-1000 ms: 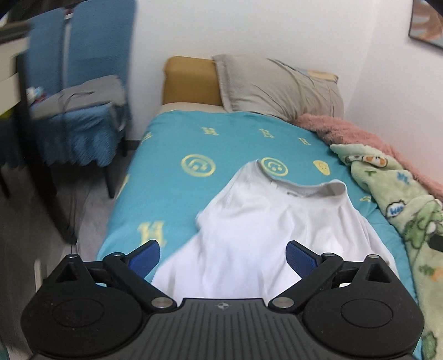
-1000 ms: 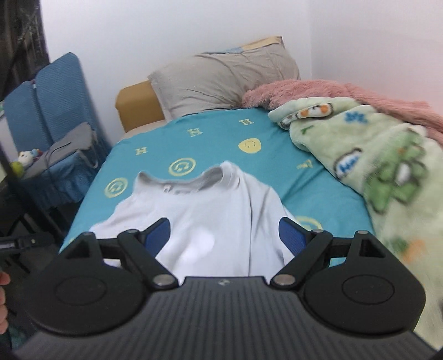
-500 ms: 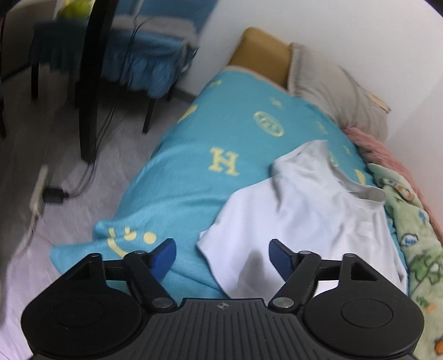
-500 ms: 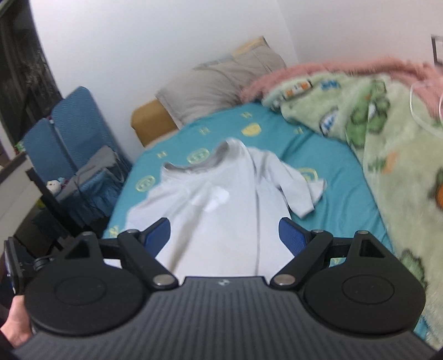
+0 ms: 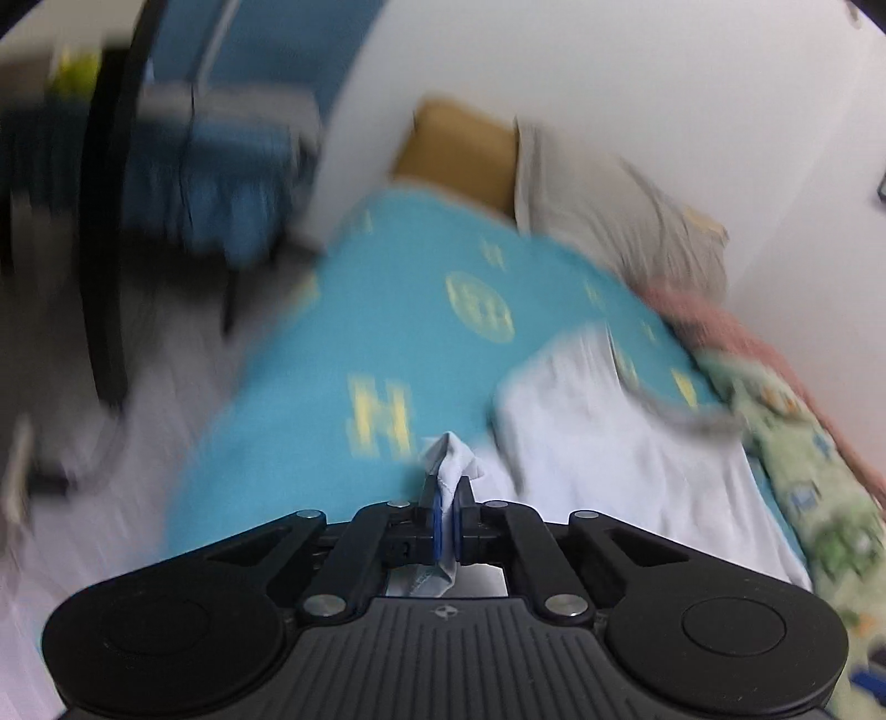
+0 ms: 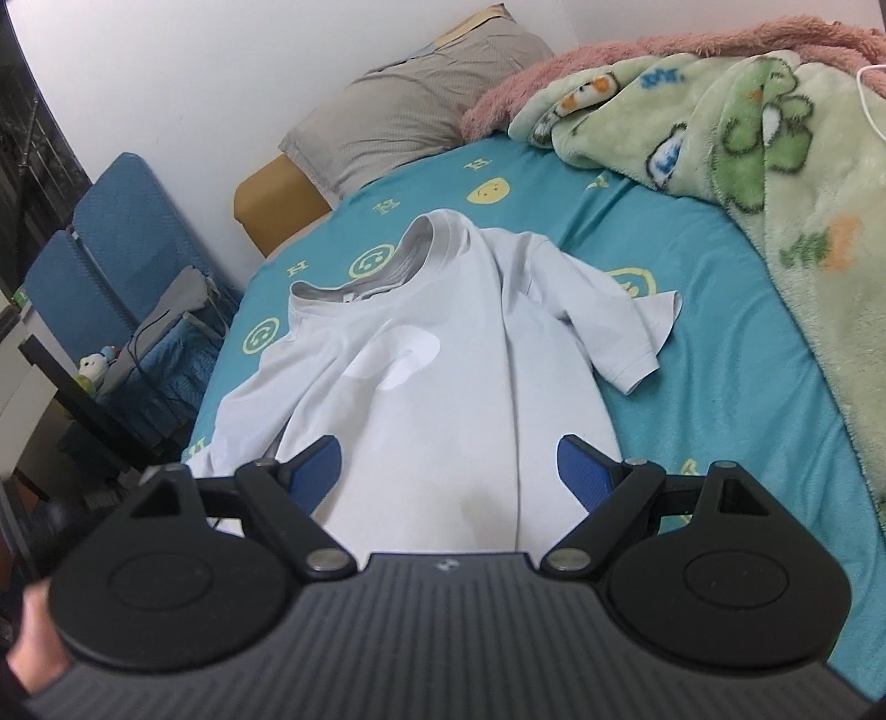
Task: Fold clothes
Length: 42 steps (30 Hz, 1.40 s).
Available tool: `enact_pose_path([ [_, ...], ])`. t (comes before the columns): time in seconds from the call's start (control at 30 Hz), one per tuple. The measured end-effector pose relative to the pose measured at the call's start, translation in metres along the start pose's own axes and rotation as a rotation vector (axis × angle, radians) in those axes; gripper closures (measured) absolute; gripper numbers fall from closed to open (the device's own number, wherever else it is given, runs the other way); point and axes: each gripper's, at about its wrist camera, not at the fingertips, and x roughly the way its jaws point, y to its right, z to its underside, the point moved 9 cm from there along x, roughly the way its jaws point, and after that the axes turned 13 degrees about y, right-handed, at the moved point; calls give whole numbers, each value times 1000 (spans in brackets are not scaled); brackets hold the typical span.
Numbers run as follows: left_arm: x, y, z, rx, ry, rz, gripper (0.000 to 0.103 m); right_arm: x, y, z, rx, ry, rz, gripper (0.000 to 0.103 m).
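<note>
A white T-shirt (image 6: 443, 376) lies spread on the teal bedsheet (image 6: 720, 354), collar toward the pillow, right sleeve (image 6: 626, 327) out to the side. In the blurred left wrist view the T-shirt (image 5: 609, 443) lies to the right. My left gripper (image 5: 447, 498) is shut on a bunched corner of the shirt at its left edge. My right gripper (image 6: 448, 471) is open and empty, held above the shirt's lower part.
A green cartoon blanket (image 6: 775, 166) and a pink fuzzy blanket (image 6: 664, 50) cover the bed's right side. A grey pillow (image 6: 410, 111) lies at the head. Blue chairs (image 6: 99, 243) and a dark table leg (image 5: 105, 221) stand left of the bed.
My left gripper has closed on the shirt's left edge and is moving fast. My right gripper has shifted closer over the shirt, still open.
</note>
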Motion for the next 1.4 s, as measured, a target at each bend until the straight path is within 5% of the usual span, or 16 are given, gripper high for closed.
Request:
enact_pose_path([
  [0.27, 78, -41, -158, 226, 189, -339, 100, 23, 0, -1, -74, 34, 26, 17],
  [0.4, 123, -54, -154, 243, 120, -441, 98, 34, 6, -5, -106, 63, 50, 17],
  [0.47, 133, -54, -137, 233, 80, -415, 91, 38, 10, -6, -118, 74, 59, 17],
  [0.6, 124, -37, -101, 253, 22, -351, 58, 44, 12, -6, -125, 73, 54, 17],
  [0.83, 12, 23, -35, 234, -22, -147, 33, 38, 8, -6, -110, 59, 15, 17],
  [1.17, -170, 103, 44, 183, -1, -26, 25, 0, -3, -21, -112, 104, -35, 17],
  [1.4, -223, 131, 68, 237, 36, 35, 21, -33, -6, -37, -61, 131, -66, 20],
])
